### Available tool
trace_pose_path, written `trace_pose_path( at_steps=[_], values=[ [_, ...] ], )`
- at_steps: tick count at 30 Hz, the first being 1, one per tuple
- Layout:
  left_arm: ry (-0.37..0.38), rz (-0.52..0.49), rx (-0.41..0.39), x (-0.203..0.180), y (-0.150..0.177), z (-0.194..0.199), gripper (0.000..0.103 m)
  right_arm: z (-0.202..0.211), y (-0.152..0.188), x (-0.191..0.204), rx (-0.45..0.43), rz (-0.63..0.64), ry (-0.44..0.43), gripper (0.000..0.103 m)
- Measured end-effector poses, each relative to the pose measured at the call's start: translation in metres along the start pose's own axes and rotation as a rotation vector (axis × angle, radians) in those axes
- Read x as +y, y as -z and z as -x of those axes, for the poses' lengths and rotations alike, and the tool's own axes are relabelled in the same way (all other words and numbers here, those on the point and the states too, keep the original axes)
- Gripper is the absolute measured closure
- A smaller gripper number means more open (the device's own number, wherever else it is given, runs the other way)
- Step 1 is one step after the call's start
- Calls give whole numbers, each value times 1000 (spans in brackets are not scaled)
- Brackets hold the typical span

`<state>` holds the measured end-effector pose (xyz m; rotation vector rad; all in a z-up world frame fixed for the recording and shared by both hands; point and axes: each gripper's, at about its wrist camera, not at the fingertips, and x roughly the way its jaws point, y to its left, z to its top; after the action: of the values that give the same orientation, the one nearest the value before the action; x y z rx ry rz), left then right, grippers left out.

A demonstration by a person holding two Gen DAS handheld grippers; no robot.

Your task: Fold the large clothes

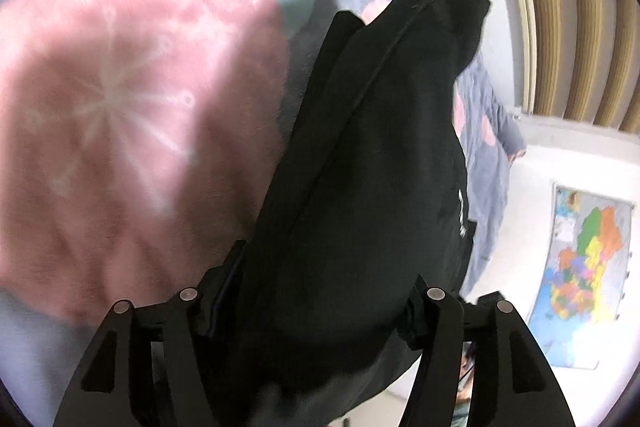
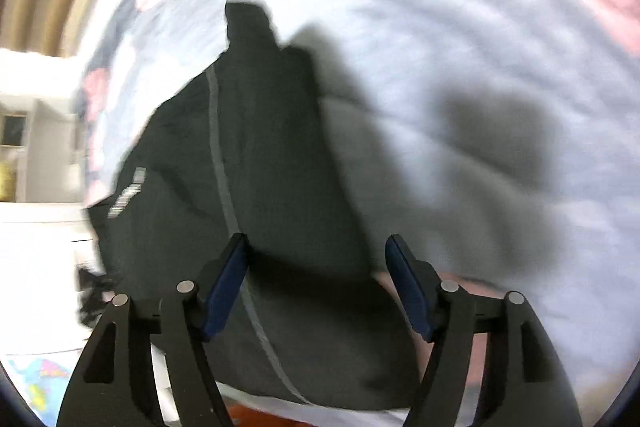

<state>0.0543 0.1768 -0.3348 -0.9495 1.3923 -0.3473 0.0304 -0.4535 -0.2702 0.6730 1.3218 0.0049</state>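
A large black garment (image 1: 380, 107) lies in a long bunch on a fluffy blanket (image 1: 120, 127) with a big pink flower pattern. My left gripper (image 1: 328, 261) stands wide, with the garment's near end filling the gap between its fingers and hiding the pads. In the right wrist view the same black garment (image 2: 248, 147), with a grey seam line and a small white print, rests on the pale grey-blue blanket (image 2: 440, 47). My right gripper (image 2: 317, 237) is open just above it. Its blue pads (image 2: 226, 279) stand clear of the cloth on both sides.
The blanket's edge hangs down beside a white wall with beige vertical slats (image 1: 580, 27). A colourful map poster (image 1: 588, 267) lies further off, and shows again as the map corner (image 2: 40, 383). A dark shadow (image 2: 492, 131) falls on the blanket right of the garment.
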Motion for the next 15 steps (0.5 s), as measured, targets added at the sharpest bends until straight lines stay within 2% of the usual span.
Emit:
trace_pose_path(
  at_steps=[2, 4, 6, 8, 10, 12, 15],
  values=[
    [-39, -15, -8, 0, 1, 13, 36, 13, 8, 12, -36, -4, 54, 30],
    [-140, -38, -34, 2, 0, 33, 35, 35, 17, 26, -94, 19, 107, 30],
    [-278, -154, -94, -22, 10, 52, 35, 55, 23, 23, -138, 62, 131, 30],
    [-350, -246, -130, -55, 21, 58, 35, 71, 29, 37, -178, 104, 124, 29],
    [-361, -340, -149, -83, 31, 62, 35, 74, 38, 58, -196, 146, 91, 29],
    [-354, -431, -160, -114, 47, 57, 35, 60, 44, 89, -203, 196, 97, 29],
    [-343, -552, -124, -140, 58, 33, 31, 31, 57, 126, -198, 310, 209, 29]
  ],
)
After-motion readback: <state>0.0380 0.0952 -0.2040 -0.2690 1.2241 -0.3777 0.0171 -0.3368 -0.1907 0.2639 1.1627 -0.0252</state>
